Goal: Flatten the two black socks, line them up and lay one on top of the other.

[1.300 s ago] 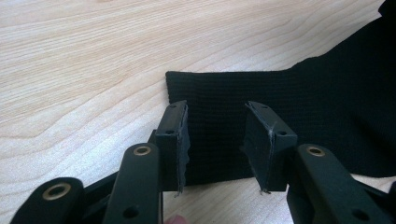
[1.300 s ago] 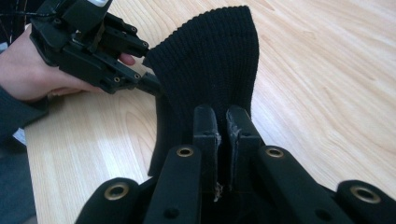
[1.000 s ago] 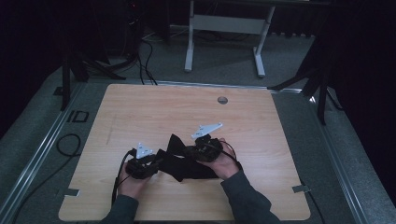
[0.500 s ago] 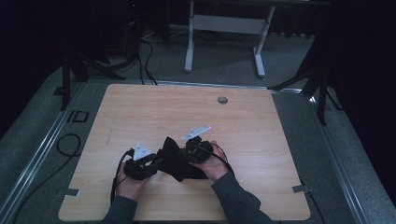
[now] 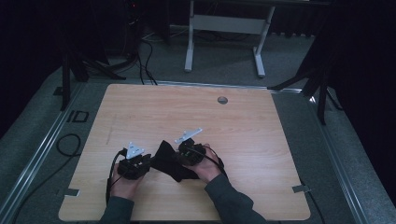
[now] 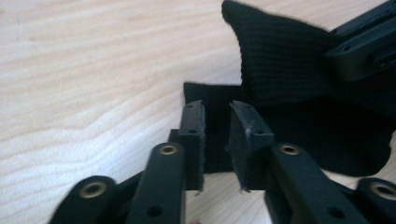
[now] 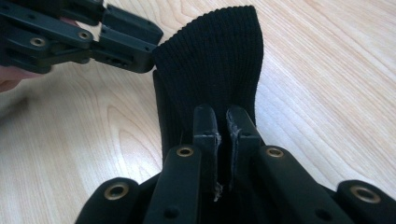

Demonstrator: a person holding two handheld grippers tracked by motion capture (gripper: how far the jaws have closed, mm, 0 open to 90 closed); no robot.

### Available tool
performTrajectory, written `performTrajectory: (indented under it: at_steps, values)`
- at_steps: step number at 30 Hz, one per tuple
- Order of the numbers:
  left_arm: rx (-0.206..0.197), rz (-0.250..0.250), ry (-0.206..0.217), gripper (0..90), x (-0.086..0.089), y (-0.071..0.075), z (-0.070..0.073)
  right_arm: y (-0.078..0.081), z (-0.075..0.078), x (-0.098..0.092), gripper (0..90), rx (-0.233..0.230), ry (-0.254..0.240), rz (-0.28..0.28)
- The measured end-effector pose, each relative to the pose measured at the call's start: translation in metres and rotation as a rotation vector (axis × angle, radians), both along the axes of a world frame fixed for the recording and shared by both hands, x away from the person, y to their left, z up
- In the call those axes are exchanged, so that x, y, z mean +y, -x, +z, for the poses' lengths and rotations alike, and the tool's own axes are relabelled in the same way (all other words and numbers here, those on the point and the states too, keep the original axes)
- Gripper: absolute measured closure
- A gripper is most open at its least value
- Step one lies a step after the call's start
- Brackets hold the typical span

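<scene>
We've got the black knit cloth [image 5: 169, 161] lying at 6 o'clock on the tabletop [image 5: 243, 116], bunched between both grippers so it can be folded or stretched. The right gripper [image 7: 222, 122] has its fingers pinched narrow on a ribbed edge, lifting that flap upright w/ the rest trailing below. The left gripper [image 6: 217, 122] sits at the cloth's 9 o'clock; its fingers have just been closing, now narrow w/ a flat hem between them, prob. to anchor that side, tho a slim gap shows and we can't confirm they press it yet.
</scene>
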State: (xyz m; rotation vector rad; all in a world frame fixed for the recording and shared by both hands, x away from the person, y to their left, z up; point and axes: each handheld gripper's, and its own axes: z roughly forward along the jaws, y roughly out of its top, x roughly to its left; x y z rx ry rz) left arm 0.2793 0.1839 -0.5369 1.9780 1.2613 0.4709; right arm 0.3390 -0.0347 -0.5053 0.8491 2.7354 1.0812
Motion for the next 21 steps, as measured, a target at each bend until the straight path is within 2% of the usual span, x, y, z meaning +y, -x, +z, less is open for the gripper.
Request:
performTrajectory:
  at_steps: [4, 10, 18, 21]
  values:
    - [0.059, 0.012, -0.027, 84.1, 0.004, -0.004, -0.008, 0.001, 0.0, 0.002, 84.2, -0.009, 0.009, -0.001]
    - [0.092, -0.011, -0.073, 85.3, -0.001, -0.008, -0.014, 0.001, 0.004, -0.002, 84.2, -0.01, 0.005, -0.008]
    - [0.099, -0.001, -0.066, 87.3, -0.002, -0.008, -0.015, 0.005, 0.025, -0.009, 84.2, -0.037, -0.017, -0.013]
    - [0.103, 0.002, -0.059, 87.3, -0.002, -0.008, -0.015, 0.006, 0.022, -0.004, 84.1, -0.03, -0.007, -0.007]
